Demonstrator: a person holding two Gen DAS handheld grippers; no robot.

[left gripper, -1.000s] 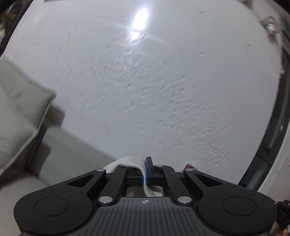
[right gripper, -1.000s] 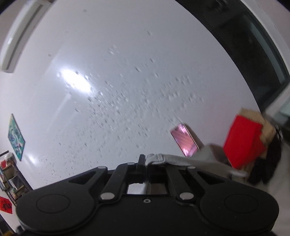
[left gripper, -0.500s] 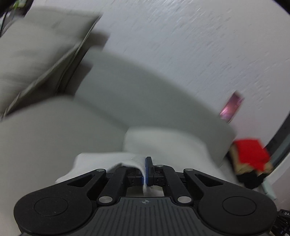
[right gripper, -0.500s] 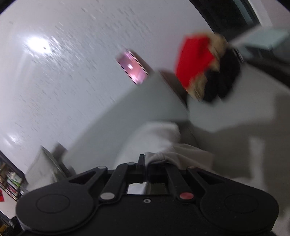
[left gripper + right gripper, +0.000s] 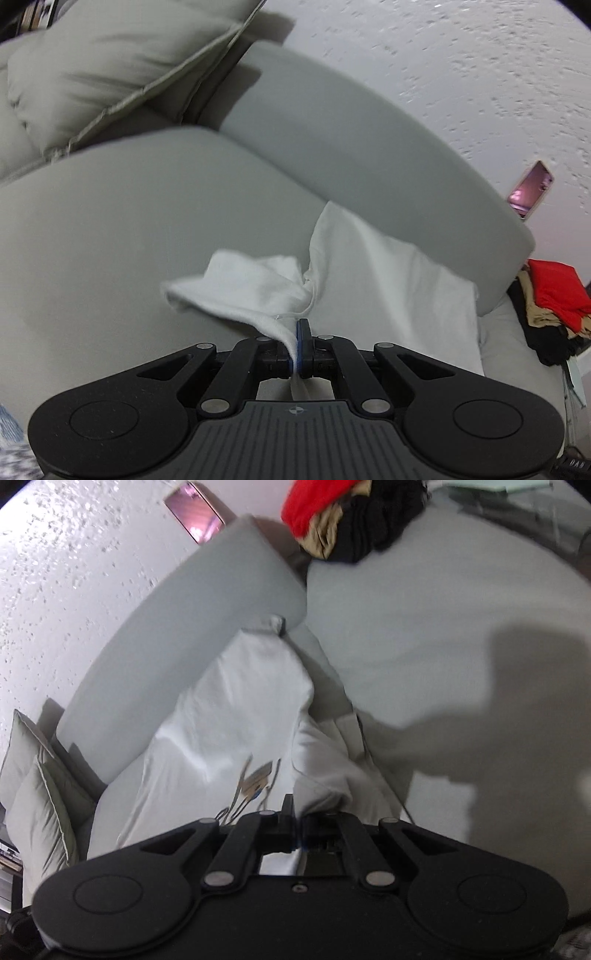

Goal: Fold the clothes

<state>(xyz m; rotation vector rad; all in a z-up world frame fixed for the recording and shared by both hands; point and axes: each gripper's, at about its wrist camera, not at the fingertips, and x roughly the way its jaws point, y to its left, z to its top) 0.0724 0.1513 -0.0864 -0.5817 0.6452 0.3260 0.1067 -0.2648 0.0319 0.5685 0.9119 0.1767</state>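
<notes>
A white garment (image 5: 373, 269) lies spread over the grey sofa seat (image 5: 110, 229), one end reaching the backrest. My left gripper (image 5: 297, 332) is shut on a bunched edge of it, with a sleeve-like flap hanging to the left. In the right wrist view the same white garment (image 5: 236, 716) stretches away toward the backrest, showing a small printed pattern near the jaws. My right gripper (image 5: 295, 808) is shut on its near edge.
A curved grey backrest (image 5: 369, 140) runs behind the garment, with cushions (image 5: 110, 62) at the left end. A heap of red, tan and black clothes (image 5: 351, 520) sits at the sofa's far end. A pink-lit phone (image 5: 195, 511) leans on the textured white wall.
Both grippers have swung down from facing the white wall to facing the sofa, still holding the white garment. The garment now lies laid out across the seat.
</notes>
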